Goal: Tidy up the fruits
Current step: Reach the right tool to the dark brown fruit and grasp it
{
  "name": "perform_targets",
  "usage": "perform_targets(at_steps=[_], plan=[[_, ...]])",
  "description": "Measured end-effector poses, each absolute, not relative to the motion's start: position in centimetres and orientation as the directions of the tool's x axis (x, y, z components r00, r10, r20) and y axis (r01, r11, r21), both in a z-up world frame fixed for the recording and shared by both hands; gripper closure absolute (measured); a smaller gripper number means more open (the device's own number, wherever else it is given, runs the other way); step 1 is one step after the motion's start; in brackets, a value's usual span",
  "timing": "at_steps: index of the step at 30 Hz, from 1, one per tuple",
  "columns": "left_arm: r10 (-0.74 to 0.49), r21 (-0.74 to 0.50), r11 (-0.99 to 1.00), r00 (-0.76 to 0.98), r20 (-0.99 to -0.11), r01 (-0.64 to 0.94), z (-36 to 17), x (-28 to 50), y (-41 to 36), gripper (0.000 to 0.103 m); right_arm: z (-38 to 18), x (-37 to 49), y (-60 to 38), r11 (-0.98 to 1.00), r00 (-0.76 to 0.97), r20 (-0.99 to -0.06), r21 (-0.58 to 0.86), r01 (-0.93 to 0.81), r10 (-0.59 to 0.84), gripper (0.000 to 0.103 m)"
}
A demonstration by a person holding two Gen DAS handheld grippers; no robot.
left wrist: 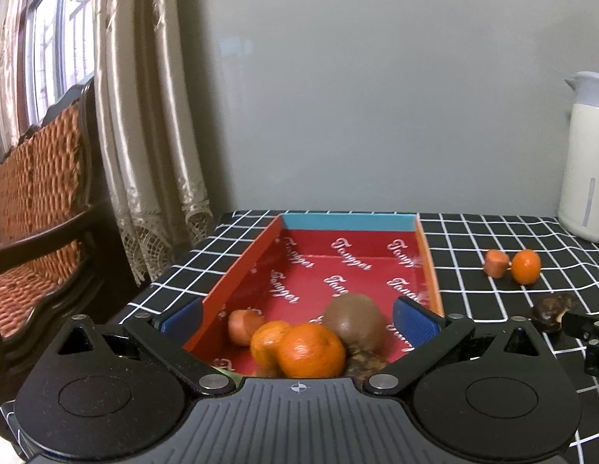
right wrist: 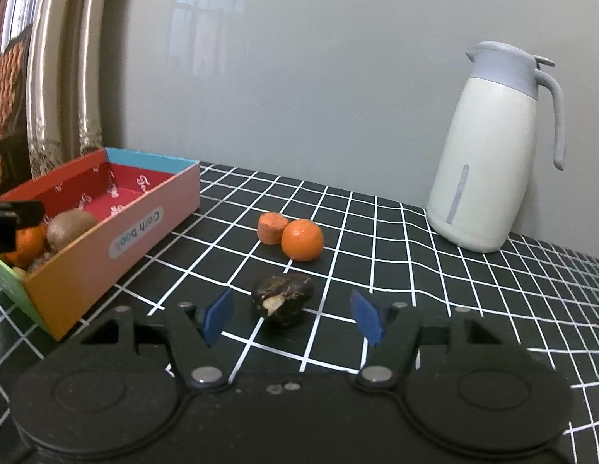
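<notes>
A red-lined cardboard box [left wrist: 349, 220] holds two tangerines [left wrist: 311, 350], a brown kiwi [left wrist: 355, 319], an orange chunk [left wrist: 241, 326] and a dark shrivelled piece [left wrist: 365, 361] at its near end. My left gripper [left wrist: 299, 319] is open wide, its blue pads straddling that end. Whether they touch the walls is unclear. On the checked cloth lie a dark shrivelled fruit [right wrist: 282, 299], a tangerine [right wrist: 302, 239] and an orange chunk [right wrist: 272, 227]. My right gripper [right wrist: 292, 319] is open, and the dark fruit sits just ahead between its pads, untouched.
A white thermos jug [right wrist: 488, 154] stands at the back right against the grey wall. The box [right wrist: 117, 232] lies left of the loose fruit. Past the table's left edge are a curtain [left wrist: 144, 116] and a wooden wicker chair [left wrist: 40, 212].
</notes>
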State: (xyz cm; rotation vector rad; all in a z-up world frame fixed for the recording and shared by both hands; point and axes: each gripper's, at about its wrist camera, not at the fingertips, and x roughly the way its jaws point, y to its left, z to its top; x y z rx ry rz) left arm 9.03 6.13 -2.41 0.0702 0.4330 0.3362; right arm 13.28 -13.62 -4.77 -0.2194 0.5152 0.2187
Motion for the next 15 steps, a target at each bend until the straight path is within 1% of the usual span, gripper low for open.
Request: perform_targets(at_steps=[3, 4, 7, 8, 11, 13, 15], plan=[[0.341, 0.125, 0.94, 0.853, -0.395, -0.318, -2.8, 9.0, 6.8, 0.0, -5.3, 13.9, -12.7, 0.946, 0.847, -0.515, -0.189, -0.262, 0.132, 0.036], [0.342, 0.125, 0.939, 0.846, -0.408, -0.319, -3.0, 9.2, 7.1, 0.0, -5.4, 14.2, -12.5, 0.945, 0.845, -0.519, -0.195, -0.262, 0.127, 0.036], [0.345, 0.115, 0.938, 0.842, -0.415, -0.328, -3.6, 9.4, 7.7, 0.0, -5.8, 15.1, -12.1, 0.947, 0.84, -0.53, -0.193, -0.255, 0.118, 0.036], [0.344, 0.115, 0.938, 0.835, -0.429, -0.327, -3.7, 9.7, 7.9, 0.0, -5.9, 15.3, -12.0, 0.947, 0.838, -0.533, -0.196, -0.253, 0.114, 0.036], [0.344, 0.1, 0.937, 0.843, -0.414, -0.334, -3.7, 9.6, 8.2, 0.0, -6.2, 16.1, -11.9, 0.949, 0.832, -0.545, -0.195, -0.247, 0.105, 0.036], [0.34, 0.1, 0.939, 0.838, -0.428, -0.33, -3.8, 9.8, 8.5, 0.0, -6.5, 16.6, -11.9, 0.95, 0.825, -0.555, -0.192, -0.246, 0.101, 0.037], [0.343, 0.1, 0.938, 0.838, -0.423, -0.333, -3.9, 9.9, 8.8, 0.0, -6.7, 17.1, -11.9, 0.952, 0.818, -0.566, -0.182, -0.246, 0.104, 0.038]])
